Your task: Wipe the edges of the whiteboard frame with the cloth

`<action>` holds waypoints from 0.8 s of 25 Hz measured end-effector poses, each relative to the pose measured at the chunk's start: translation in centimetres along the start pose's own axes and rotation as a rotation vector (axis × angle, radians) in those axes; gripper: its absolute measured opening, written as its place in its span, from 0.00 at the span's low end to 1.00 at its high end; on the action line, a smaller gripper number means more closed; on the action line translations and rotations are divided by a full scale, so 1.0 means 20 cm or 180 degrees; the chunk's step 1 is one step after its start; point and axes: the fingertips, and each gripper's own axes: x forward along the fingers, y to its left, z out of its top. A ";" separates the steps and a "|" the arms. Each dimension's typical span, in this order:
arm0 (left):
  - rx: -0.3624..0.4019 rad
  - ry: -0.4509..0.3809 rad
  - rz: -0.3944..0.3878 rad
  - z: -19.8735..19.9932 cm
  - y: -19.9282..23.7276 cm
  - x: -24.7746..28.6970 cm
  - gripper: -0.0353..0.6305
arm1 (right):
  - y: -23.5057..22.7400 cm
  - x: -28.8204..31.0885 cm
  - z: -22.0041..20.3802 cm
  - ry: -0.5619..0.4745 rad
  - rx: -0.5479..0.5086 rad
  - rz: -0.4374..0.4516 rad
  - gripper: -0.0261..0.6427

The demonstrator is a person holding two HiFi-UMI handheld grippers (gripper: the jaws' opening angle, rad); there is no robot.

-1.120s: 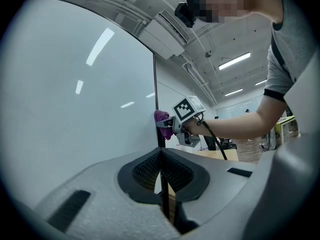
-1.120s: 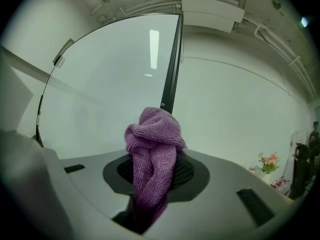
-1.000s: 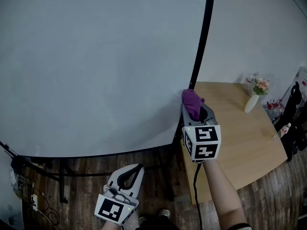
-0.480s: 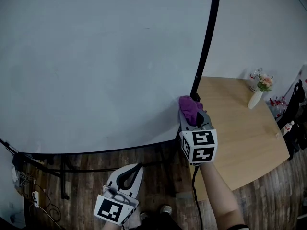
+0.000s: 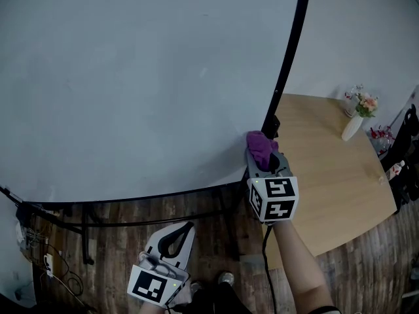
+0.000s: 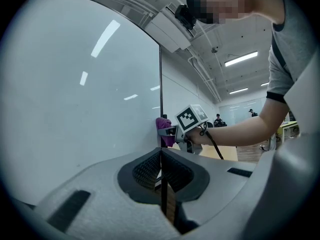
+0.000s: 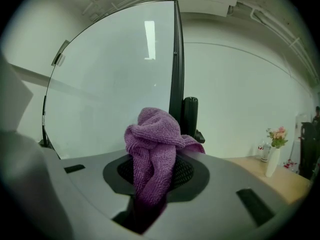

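A: Left side?
B: Left gripper (image 5: 185, 231) is hanging low under the whiteboard (image 5: 131, 77) — jaws pressed together, holding nothing.
A: And the right?
B: Right gripper (image 5: 266, 161) is clamping the purple cloth (image 5: 260, 146) — it's bunching up at the black frame (image 5: 288, 51), right edge, near the bottom corner. A wooden table (image 5: 334, 175) with a flower vase (image 5: 353, 126) is sitting further right.

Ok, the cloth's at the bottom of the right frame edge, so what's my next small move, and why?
I'd probably slide the right hand-held gripper up along the black frame edge, keeping the cloth pressed on it. The gripper is shut on the cloth, which sits at that edge's lower end by the corner, and nearly all of the edge runs above it.
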 end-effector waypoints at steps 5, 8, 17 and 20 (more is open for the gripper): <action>-0.0080 0.0084 -0.0011 -0.05 0.00 0.00 0.08 | 0.01 0.02 -0.12 0.0127 0.0025 -0.0004 0.19; -0.0087 0.0100 -0.0014 -0.07 0.00 0.00 0.08 | 0.02 0.04 -0.18 0.0191 0.0040 -0.0006 0.19; -0.0160 0.0174 -0.0017 -0.16 0.02 -0.02 0.08 | 0.06 0.07 -0.37 0.0387 0.0068 -0.0006 0.19; -0.0193 0.0182 -0.0007 -0.18 0.03 -0.02 0.08 | 0.06 0.08 -0.43 0.0449 0.0070 0.0002 0.19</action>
